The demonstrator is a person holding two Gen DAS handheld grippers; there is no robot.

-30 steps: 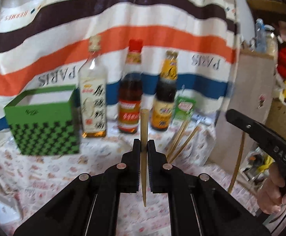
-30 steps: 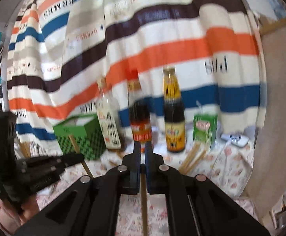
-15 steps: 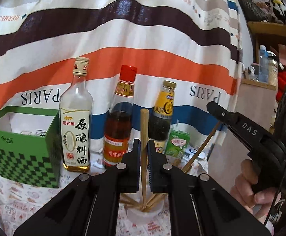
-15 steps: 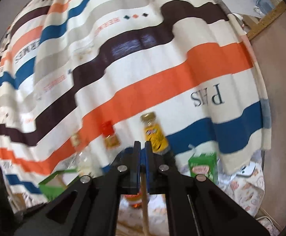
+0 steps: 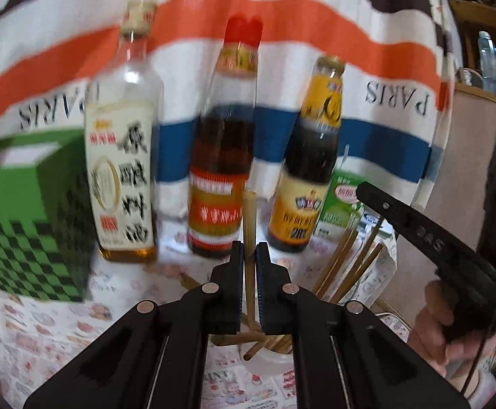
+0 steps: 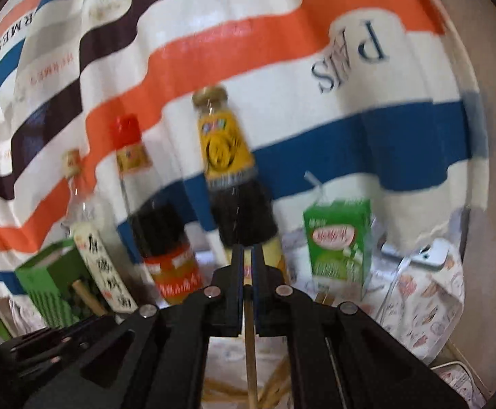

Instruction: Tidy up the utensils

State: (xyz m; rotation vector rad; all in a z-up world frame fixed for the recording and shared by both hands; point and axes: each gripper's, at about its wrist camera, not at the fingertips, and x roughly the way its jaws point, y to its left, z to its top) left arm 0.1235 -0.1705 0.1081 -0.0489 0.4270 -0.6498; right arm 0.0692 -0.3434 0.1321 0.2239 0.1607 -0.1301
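Both grippers, left and right, clamped on chopstick each; cup near, holding chopsticks; bottles far.

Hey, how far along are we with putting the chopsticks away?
Partly done: several chopsticks already stand in the clear holder. In hand: the left gripper and the right gripper each clamp one chopstick above it. Left: release both, then collect the chopsticks that seem to lie on the tablecloth.

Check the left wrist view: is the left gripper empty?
No, the left gripper is shut on a wooden chopstick that stands upright between its fingers, with its lower end over a clear cup of other chopsticks.
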